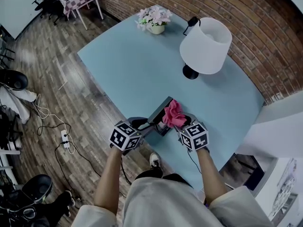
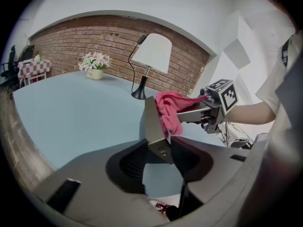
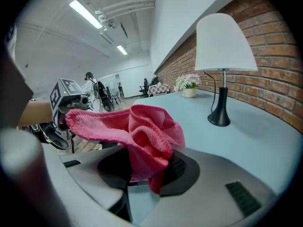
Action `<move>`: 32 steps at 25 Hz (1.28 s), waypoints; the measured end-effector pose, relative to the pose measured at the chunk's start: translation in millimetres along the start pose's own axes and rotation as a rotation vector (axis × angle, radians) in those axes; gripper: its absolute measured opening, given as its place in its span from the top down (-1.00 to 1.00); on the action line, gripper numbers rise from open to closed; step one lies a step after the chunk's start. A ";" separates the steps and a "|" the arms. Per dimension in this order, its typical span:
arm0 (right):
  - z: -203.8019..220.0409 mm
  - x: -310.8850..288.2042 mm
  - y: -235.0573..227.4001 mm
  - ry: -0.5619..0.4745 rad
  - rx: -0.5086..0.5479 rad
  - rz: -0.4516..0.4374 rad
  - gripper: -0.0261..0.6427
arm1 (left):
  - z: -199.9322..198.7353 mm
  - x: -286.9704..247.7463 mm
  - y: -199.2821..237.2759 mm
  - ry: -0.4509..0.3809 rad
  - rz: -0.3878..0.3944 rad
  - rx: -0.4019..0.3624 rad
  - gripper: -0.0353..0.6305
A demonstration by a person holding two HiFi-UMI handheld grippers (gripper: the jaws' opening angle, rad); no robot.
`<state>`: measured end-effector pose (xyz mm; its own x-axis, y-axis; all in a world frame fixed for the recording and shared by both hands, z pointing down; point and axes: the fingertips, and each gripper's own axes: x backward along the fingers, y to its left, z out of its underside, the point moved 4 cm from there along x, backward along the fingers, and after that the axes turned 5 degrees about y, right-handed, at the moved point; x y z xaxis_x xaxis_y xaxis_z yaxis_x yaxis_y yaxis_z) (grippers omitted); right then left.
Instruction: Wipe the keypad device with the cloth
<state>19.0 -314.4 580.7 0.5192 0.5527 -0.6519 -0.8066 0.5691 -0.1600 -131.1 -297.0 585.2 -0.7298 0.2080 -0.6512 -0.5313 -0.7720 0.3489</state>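
Looking down on one blue table [image 1: 128, 70], brick wall [image 1: 236, 8] at upper right, wood flooring [image 1: 71, 93] at left. Counting one white lamp [image 1: 206, 45], one flower pot [image 1: 155, 20], one keypad device [image 1: 159, 111], one cloth [image 1: 173, 113] (pink). Clamping the device on edge at lower centre with the left gripper [image 2: 163, 148]; pinching the cloth, bunched against the device, with the right gripper [image 3: 144, 171].

1. The flower pot [image 1: 155, 20] stands at the table's [image 1: 128, 70] far corner.
2. The lamp [image 1: 204, 46] stands right of it, near the table's right edge.
3. The keypad device [image 1: 160, 110] is at the near edge, between the left gripper's [image 1: 143, 125] jaws.
4. The cloth [image 1: 173, 114] lies against the device's right side, in the right gripper [image 1: 181, 123].
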 end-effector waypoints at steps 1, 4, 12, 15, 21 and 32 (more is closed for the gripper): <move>-0.3 0.2 -4.7 0.007 0.004 0.020 0.52 | 0.1 0.0 0.1 0.000 0.000 0.001 0.30; -1.8 -0.4 -17.6 0.025 0.006 0.078 0.52 | 0.3 0.5 0.8 -0.001 0.000 0.003 0.30; 1.2 -1.5 -35.3 0.063 -0.039 0.194 0.52 | 0.2 -0.1 1.5 0.000 -0.003 -0.001 0.30; 6.7 3.9 -46.2 0.087 -0.057 0.248 0.52 | 1.2 0.0 0.2 -0.001 -0.009 0.000 0.30; 6.5 28.7 -43.7 0.020 -0.121 0.169 0.52 | 0.2 0.0 0.7 -0.011 -0.013 0.014 0.30; 38.8 22.7 81.8 0.049 0.051 -0.109 0.52 | 0.8 -0.7 0.1 -0.031 -0.019 0.029 0.30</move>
<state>-24.3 -231.7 581.6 0.5874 0.4561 -0.6686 -0.7301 0.6551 -0.1945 -131.0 -296.8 586.2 -0.7321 0.2414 -0.6370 -0.5571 -0.7502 0.3561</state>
